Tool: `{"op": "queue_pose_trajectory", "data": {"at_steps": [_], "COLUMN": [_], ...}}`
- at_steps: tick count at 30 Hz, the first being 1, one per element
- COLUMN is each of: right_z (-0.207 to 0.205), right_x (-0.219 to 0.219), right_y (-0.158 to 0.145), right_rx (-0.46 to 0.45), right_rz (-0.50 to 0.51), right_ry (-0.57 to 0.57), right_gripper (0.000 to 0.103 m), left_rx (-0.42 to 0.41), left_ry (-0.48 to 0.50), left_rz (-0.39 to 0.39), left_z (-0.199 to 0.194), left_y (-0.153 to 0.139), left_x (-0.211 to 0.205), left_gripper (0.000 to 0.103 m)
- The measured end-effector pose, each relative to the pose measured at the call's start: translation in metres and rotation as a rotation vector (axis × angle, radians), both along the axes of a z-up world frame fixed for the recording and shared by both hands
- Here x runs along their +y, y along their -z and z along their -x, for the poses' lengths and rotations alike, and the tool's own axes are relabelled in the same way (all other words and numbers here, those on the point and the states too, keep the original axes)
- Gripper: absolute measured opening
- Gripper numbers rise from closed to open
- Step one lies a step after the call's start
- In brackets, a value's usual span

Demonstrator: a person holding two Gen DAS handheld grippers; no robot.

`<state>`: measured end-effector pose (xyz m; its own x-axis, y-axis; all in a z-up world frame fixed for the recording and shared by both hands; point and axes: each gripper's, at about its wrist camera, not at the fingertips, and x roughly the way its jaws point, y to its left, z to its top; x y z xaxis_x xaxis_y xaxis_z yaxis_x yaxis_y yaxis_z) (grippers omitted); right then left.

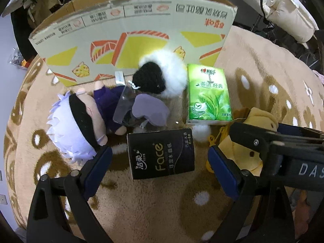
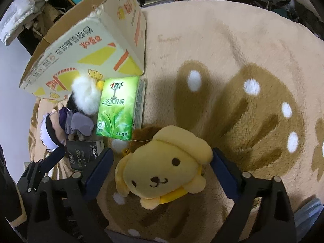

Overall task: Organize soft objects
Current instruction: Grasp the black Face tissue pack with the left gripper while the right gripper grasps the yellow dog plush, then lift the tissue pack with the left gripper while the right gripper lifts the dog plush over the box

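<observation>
A yellow dog plush [image 2: 164, 172] lies face up on the rug between the jaws of my right gripper [image 2: 162, 158], which stands open; the pads flank its head with a gap on the left. My left gripper [image 1: 160, 156] is open too and straddles a black tissue pack [image 1: 160, 162] without touching it. Beyond that lie a green tissue pack [image 1: 208, 95], a white-haired doll [image 1: 81, 121], a purple plush piece [image 1: 149, 109] and a black-and-white fluffy toy [image 1: 164, 75]. The dog plush [image 1: 243, 154] shows at the right of the left wrist view, partly hidden.
An open cardboard box [image 1: 131, 40] printed in yellow and orange stands behind the pile, its near wall facing me. Everything rests on a beige fluffy rug [image 2: 232, 60] with brown patches. Clutter and white bedding ring the rug's far edge.
</observation>
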<state>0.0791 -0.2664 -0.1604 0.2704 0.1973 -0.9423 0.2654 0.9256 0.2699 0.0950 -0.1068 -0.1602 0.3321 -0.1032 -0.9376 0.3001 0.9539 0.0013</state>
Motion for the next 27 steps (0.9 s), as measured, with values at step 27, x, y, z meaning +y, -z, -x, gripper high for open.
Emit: {"op": "queue_pose_trajectory", "data": {"at_steps": [27], "right_z": [-0.003], "right_x": [0.016], "right_y": [0.013], "right_rx": [0.031], "right_rz": [0.025], "right_ry": [-0.030], "right_gripper": [0.070], "left_rx": [0.048], "left_ry": [-0.043], "left_rz": [0.028], "left_z": [0.002], "left_y": [0.005], "left_x": [0.009], "left_gripper": [0.064]}}
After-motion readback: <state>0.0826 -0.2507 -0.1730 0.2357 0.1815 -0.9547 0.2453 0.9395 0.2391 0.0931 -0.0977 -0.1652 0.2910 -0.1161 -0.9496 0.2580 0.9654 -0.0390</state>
